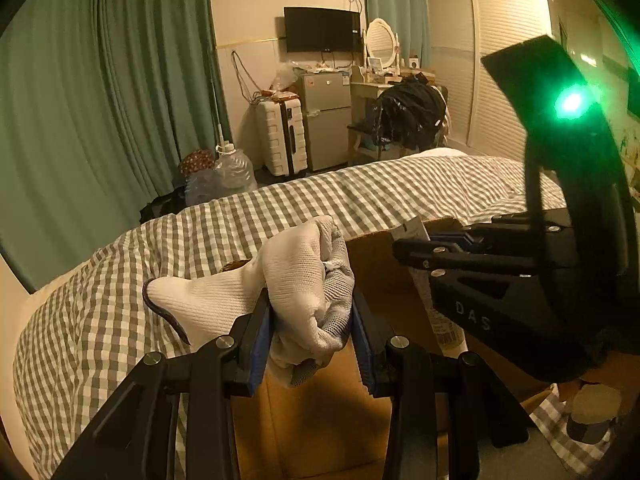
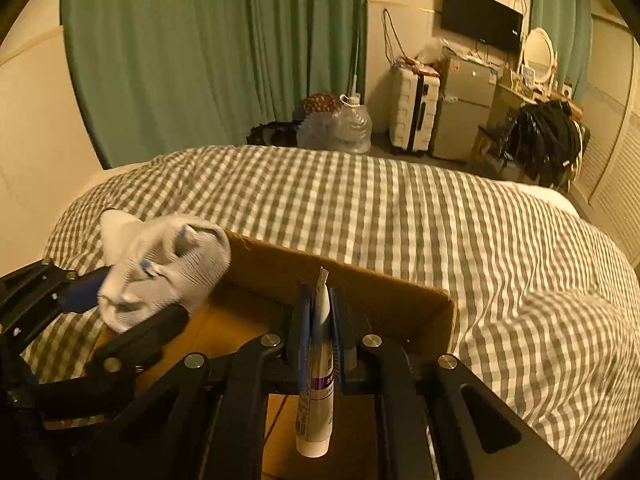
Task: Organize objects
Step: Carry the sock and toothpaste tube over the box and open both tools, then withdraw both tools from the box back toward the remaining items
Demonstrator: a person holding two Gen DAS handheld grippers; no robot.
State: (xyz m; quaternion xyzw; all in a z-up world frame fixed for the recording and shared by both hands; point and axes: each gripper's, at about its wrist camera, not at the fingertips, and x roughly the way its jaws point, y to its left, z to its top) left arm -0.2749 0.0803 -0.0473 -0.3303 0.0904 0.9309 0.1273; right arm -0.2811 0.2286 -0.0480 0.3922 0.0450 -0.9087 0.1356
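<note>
Currently, left gripper clamps a white glove; right gripper clamps a tube. Both hang over the cardboard box on the bed. Lower each item inside before releasing.

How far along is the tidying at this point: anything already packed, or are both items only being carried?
Nothing visibly packed yet: the visible part of the cardboard box on the checked bedspread looks bare. In hand: the left claw is shut on a white sock, the right claw on a white tube, both held over the box. Left: lowering and releasing both.
</note>
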